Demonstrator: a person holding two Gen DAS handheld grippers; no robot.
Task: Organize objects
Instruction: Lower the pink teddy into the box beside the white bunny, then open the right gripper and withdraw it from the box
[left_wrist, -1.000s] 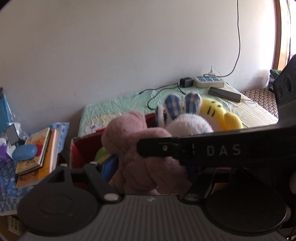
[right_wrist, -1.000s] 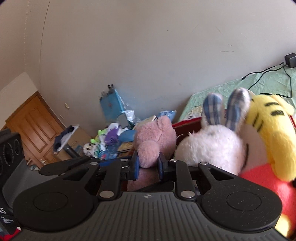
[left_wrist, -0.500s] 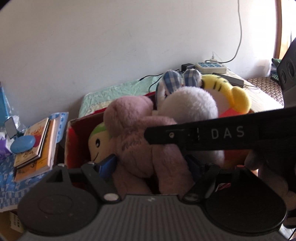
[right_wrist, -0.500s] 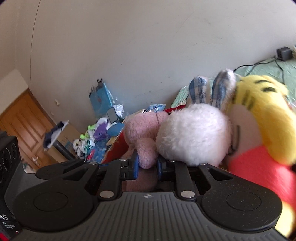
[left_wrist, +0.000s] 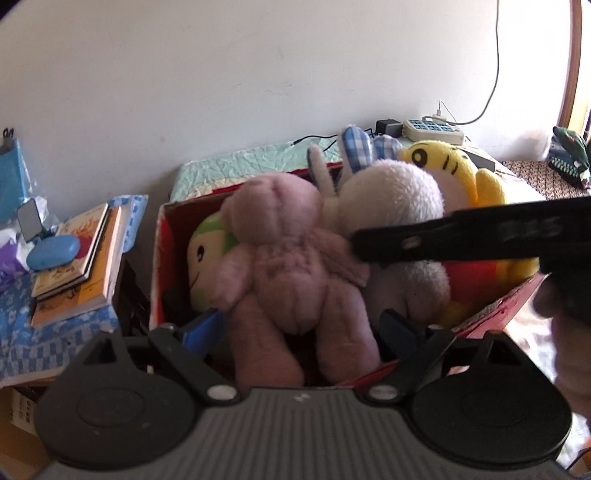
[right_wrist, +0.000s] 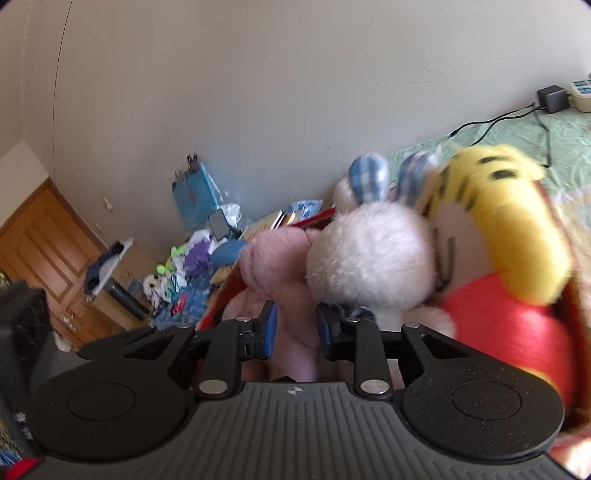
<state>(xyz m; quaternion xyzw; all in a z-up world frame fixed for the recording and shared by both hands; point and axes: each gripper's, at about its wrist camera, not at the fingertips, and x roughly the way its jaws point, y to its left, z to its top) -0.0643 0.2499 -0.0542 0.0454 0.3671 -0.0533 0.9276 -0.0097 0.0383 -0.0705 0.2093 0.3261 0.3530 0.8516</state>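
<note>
A pink plush bear (left_wrist: 291, 258) lies with its back to me in the red cardboard box (left_wrist: 162, 236), its legs hanging toward me. My left gripper (left_wrist: 303, 328) is open wide, one finger on either side of the legs. My right gripper (right_wrist: 295, 328) is shut on a limb of the pink plush bear (right_wrist: 273, 262). Its black finger (left_wrist: 443, 243) comes in from the right to the bear's arm. A white bunny (left_wrist: 391, 206), a yellow tiger plush (left_wrist: 450, 170) and a green-headed doll (left_wrist: 207, 254) fill the box around the bear.
Left of the box is a stack of books (left_wrist: 77, 273) with a blue case (left_wrist: 53, 251) on top. A power strip (left_wrist: 432, 131) and cables lie on the green bedspread (left_wrist: 240, 162) behind. A wooden door (right_wrist: 48, 251) and a pile of small toys (right_wrist: 173, 273) lie far left. A hand (left_wrist: 569, 332) is at the right edge.
The pink bear has come down into the red box beside the white bunny. Both grippers have moved lower and closer to the box. The right gripper has kept its hold.
</note>
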